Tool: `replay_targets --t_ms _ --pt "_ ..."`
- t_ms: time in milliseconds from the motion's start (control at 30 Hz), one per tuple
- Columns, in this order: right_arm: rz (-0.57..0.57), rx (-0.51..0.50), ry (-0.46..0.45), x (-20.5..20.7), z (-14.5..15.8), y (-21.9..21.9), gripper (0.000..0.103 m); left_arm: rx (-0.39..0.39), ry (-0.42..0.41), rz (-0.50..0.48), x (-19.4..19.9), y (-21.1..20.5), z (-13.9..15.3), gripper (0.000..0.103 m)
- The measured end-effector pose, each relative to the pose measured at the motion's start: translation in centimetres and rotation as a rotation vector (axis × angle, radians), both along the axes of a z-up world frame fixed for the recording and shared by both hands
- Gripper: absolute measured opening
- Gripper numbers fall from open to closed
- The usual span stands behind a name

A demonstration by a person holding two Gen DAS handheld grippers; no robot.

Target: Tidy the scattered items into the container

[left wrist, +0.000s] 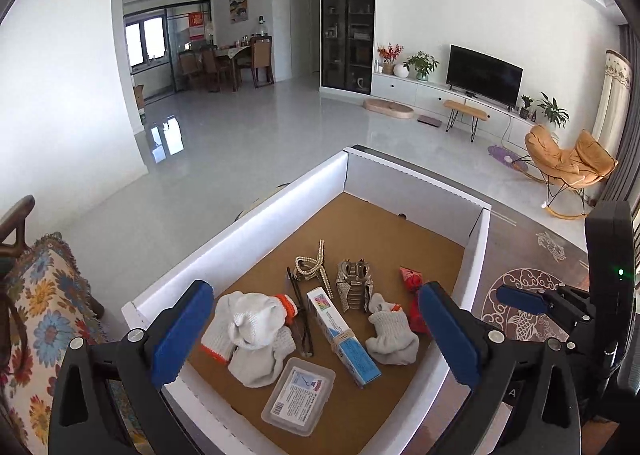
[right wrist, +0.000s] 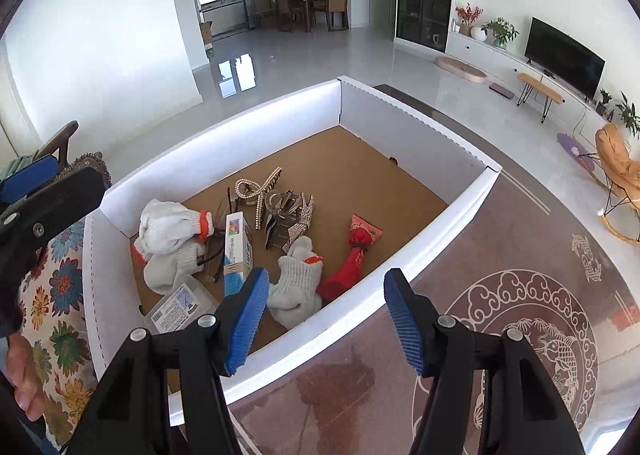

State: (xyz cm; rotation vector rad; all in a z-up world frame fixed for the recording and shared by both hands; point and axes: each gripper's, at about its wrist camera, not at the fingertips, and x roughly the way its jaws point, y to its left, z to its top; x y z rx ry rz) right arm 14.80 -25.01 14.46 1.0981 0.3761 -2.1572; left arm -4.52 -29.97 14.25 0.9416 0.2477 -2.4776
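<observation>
Grippers above an open cardboard box. Left gripper point(left wrist: 316, 335): blue pads spread wide, nothing between them, hanging over the white-walled box point(left wrist: 256, 211). Right gripper point(right wrist: 326, 319): pads apart and empty, above the box's near wall and the patterned table top point(right wrist: 520, 295).

On the box's brown floor, nearest the left wrist camera: clear plastic case point(left wrist: 298, 395); then a pile of white knit gloves point(left wrist: 250, 331), a blue-and-white carton point(left wrist: 342, 339), dark-framed glasses point(left wrist: 302, 319), another white glove point(left wrist: 390, 335) and a red pouch point(left wrist: 412, 287). Farther in: rhinestone hair clip point(left wrist: 356, 283) and pearl hair clip point(left wrist: 312, 265).

Beyond: floral cushion point(left wrist: 44, 315), tiled floor, television point(left wrist: 482, 75).
</observation>
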Motion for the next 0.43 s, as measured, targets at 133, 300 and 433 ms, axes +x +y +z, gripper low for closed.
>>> replay_targets --t_ms 133,300,433 --pt "0.030 0.008 -0.003 0.6 0.9 -1.0 0.061 0.060 -0.057 0.061 0.4 -0.5 0.4 0.103" --pt "0.054 0.037 0.030 0.6 1.4 -2.6 0.061 0.158 -0.027 0.126 1.3 -2.0 0.6 0.103" --pt "0.062 0.040 0.032 0.4 1.5 -3.7 0.061 0.174 -0.004 0.151 1.4 -2.7 0.1 0.103"
